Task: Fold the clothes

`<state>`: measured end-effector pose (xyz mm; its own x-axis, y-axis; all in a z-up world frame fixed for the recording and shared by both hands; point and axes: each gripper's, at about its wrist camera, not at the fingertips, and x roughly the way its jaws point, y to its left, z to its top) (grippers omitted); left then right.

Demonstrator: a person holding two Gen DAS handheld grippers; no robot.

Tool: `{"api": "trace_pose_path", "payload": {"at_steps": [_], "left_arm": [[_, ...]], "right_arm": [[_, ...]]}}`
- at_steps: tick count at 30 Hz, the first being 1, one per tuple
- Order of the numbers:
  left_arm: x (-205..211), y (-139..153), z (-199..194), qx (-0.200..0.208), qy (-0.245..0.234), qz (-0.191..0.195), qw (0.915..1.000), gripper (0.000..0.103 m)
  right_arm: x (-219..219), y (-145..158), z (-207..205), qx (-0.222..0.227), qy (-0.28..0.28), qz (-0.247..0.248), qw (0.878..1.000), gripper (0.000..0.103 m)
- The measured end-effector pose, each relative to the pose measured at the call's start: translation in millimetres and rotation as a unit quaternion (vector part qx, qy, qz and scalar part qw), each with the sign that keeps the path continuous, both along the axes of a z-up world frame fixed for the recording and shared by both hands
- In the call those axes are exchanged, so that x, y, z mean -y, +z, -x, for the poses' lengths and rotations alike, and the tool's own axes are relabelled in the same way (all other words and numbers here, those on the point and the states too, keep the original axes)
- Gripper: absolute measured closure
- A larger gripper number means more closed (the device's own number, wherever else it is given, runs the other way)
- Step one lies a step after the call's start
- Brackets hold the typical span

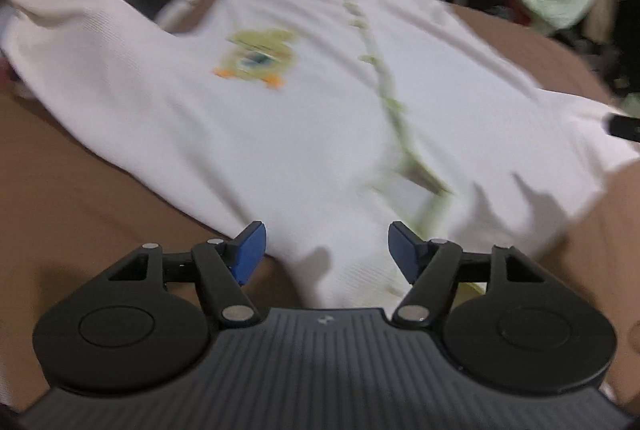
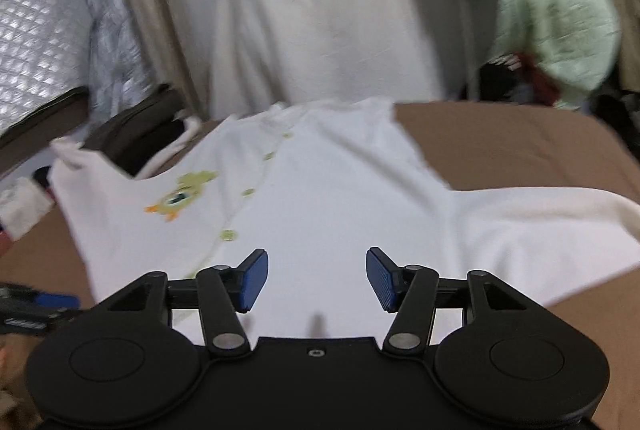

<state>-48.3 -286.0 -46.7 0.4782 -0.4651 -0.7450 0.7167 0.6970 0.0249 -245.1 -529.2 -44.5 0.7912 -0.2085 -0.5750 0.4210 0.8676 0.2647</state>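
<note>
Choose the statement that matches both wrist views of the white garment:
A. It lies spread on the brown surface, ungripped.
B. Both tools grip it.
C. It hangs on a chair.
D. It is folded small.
A: the white garment lies spread on the brown surface, both tools open above it.

The right gripper (image 2: 316,280) (jaws apart, nothing between) hangs over a white garment (image 2: 320,190) spread flat.

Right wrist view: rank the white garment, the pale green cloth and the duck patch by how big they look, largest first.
1. white garment
2. pale green cloth, though it lies farther back, so its true size is unsure
3. duck patch
</note>
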Motion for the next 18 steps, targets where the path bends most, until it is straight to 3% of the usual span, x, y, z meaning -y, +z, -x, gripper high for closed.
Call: {"api": "trace_pose_path", "payload": {"at_steps": [2,3,5,7,9,12,14,18], "left_arm": [[10.4,15.8,-2.8,0.088,0.044,-0.043,0.9943,0.034],[14.7,25.2,-4.6,0.107,0.038,-0.044,0.9926,0.031],[20.8,44.3,-14.1,0.093,0.003,-0.016,0.9955,0.013],[27.5,61.6,-32.4,0.051,-0.025,0.01,0.9983,0.011],[40.7,72.9,-52.5,0.032,-0.029,0.01,0.999,0.011],[73.9,83.3,-87.0,0.029,-0.035,-0.007,0.999,0.011],[94.3,87.3,-114.0,0.027,-0.033,-0.02,0.9989,0.011],[125.6,94.8,-175.0,0.043,-0.019,-0.028,0.9985,0.011]], "right_arm": [[20.0,5.6,-29.2,-0.028,0.051,-0.039,0.998,0.05],[30.3,10.2,-44.6,-0.047,0.048,-0.044,0.997,0.05],[49.3,23.7,-73.6,-0.086,0.034,-0.052,0.994,0.049],[67.8,49.8,-100.4,-0.085,0.039,-0.071,0.993,0.049],[87.2,73.0,-128.0,-0.087,0.045,-0.097,0.99,0.051],[121.1,84.0,-171.8,-0.16,-0.034,-0.129,0.978,0.051],[136.9,96.0,-196.1,-0.212,-0.085,-0.112,0.967,0.05],[151.4,127.7,-250.7,-0.264,-0.069,0.003,0.962,0.05]]}}
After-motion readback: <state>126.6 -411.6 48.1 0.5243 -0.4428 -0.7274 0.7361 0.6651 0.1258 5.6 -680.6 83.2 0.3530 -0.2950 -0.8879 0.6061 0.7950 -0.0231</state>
